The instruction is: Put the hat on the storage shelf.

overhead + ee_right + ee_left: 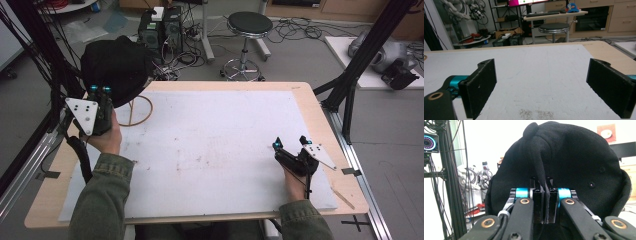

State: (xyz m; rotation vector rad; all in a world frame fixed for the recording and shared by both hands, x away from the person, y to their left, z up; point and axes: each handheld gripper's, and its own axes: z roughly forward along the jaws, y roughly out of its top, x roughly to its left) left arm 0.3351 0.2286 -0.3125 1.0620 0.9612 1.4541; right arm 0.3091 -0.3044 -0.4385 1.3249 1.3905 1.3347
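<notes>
A black cap [117, 65] hangs over the table's far left corner, above a wooden ring stand [136, 111]. My left gripper [100, 90] is raised at the cap's near side. In the left gripper view the cap [576, 162] looms close, and the left gripper [545, 197] is shut on a fold of its black fabric. My right gripper [290, 143] rests low on the white mat [215, 145] at the right, jaws wide apart. In the right gripper view the right gripper [541, 87] holds nothing, with bare mat [536, 75] between the jaws.
The mat covers most of the wooden table [327, 135]. A black frame post [357, 65] stands off the right edge. On the floor beyond the table are a round stool [248, 25], computer boxes [160, 27] and cables.
</notes>
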